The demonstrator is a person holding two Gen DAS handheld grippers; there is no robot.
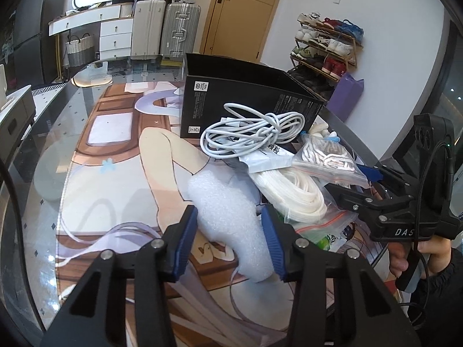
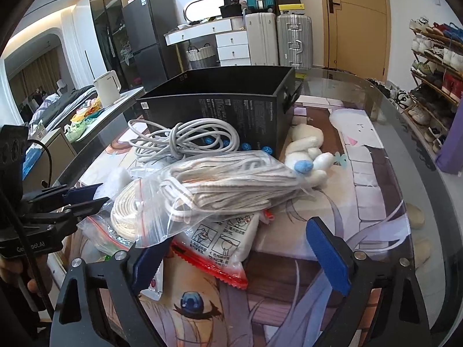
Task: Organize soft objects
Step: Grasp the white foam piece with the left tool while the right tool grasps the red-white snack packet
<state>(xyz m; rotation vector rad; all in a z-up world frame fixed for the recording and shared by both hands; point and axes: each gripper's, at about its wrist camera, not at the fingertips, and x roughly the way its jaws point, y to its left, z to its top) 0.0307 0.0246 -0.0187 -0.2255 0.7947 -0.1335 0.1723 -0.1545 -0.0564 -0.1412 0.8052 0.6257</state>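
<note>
A white foam piece point(image 1: 225, 217) lies on the printed mat, and my left gripper point(image 1: 230, 243) is shut on it, a blue pad pressing each side. To its right is a pile: a coiled white cable point(image 1: 251, 133), a zip bag of striped cord point(image 1: 324, 156) and a bag of flat white cord point(image 1: 292, 193). An open black box point(image 2: 225, 101) stands behind the pile. My right gripper point(image 2: 238, 257) is open, its fingers wide apart on either side of a red-edged packet point(image 2: 214, 248) under the striped cord bag point(image 2: 220, 182). A white plush toy point(image 2: 309, 150) lies beside the box.
The glass table point(image 1: 72, 144) curves away at left and right. A white kettle point(image 2: 107, 86) stands on a side counter. Suitcases point(image 1: 179, 29), a shoe rack point(image 1: 327, 49) and a purple bag point(image 1: 347, 95) stand beyond the table. A hand point(image 1: 405, 260) holds the right gripper's handle.
</note>
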